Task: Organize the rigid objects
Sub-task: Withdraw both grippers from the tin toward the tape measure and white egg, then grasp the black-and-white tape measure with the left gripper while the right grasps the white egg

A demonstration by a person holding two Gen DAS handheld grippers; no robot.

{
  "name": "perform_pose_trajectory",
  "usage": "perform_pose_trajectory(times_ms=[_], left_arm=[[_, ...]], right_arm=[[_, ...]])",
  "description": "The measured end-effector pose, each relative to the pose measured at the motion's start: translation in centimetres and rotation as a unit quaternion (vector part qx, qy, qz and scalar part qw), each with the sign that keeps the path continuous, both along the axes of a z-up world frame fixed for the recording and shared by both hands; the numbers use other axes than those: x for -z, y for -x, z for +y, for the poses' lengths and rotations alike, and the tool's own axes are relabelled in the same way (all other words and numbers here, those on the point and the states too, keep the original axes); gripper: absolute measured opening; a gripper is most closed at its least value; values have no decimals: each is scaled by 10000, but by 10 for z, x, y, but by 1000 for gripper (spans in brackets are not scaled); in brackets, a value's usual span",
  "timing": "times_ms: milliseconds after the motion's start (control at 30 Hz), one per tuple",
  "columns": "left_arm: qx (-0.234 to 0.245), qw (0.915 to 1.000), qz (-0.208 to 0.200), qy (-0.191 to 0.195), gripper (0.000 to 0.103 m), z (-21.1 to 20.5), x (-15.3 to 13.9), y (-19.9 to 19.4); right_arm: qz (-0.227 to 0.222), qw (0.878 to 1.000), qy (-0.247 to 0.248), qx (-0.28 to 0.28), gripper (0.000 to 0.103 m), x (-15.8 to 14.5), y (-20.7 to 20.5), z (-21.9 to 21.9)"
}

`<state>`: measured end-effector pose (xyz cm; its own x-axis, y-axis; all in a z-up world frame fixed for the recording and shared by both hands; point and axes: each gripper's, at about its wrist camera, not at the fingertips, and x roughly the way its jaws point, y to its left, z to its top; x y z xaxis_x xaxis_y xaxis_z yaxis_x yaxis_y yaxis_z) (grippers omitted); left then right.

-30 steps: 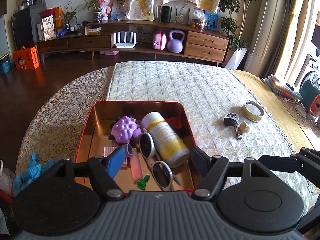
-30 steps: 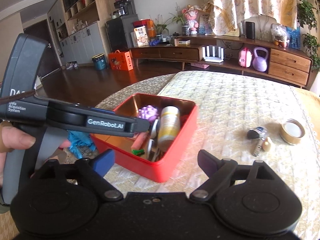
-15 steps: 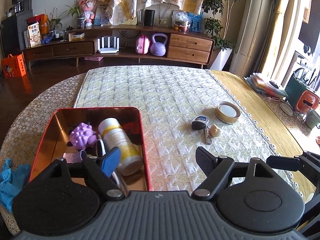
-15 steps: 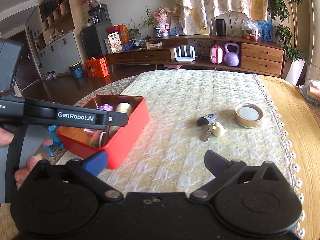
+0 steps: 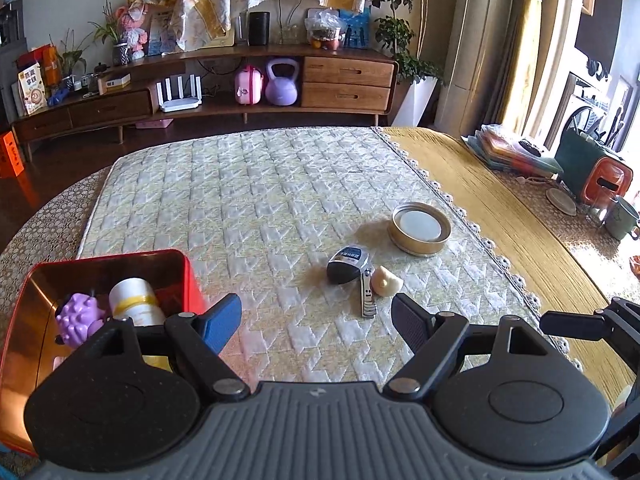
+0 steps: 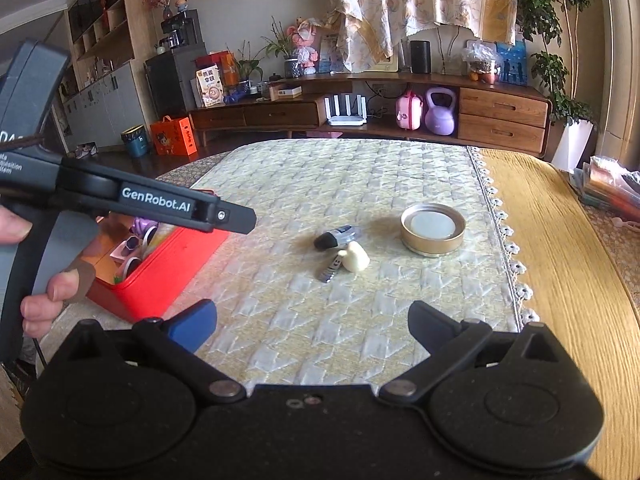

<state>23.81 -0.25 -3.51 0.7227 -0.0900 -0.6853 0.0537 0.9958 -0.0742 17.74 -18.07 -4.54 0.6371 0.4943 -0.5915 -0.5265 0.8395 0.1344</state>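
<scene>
The left gripper and the right gripper both hover above the quilted mat with jaws spread wide, holding nothing. "GenRobot.AI" is printed in white on the left tool, at the middle left of the right wrist view. The red tin sits at lower left with the white bottle and purple toy inside. The key bundle and round lid lie at center, near each other.

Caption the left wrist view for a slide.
Open left gripper faces a key fob, nail clipper and gold lid on the quilted mat, red box at left.
</scene>
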Motion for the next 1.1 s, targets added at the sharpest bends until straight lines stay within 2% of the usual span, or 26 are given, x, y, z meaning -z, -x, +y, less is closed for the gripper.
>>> perform_pose_trajectory(times_ms=[233, 400, 533, 767, 933, 1100], left_arm=[[-66, 9999, 129, 40, 82, -7, 16, -41], [-45, 9995, 279, 171, 82, -11, 30, -66], [12, 9989, 396, 234, 82, -17, 42, -82], [99, 9976, 566, 375, 82, -25, 60, -103], [-16, 9956, 687, 639, 82, -22, 72, -115], [20, 9949, 741, 682, 82, -24, 80, -121]], right_arm=[[-67, 9999, 56, -111, 95, 12, -25, -1], [25, 9998, 68, -164, 83, 21, -48, 2], [53, 9997, 115, -231, 78, 29, -60, 7], [107, 9997, 87, -216, 72, 41, -78, 15], [219, 9996, -62, -137, 65, 48, -91, 18], [245, 9995, -181, -50, 57, 53, -100, 24]])
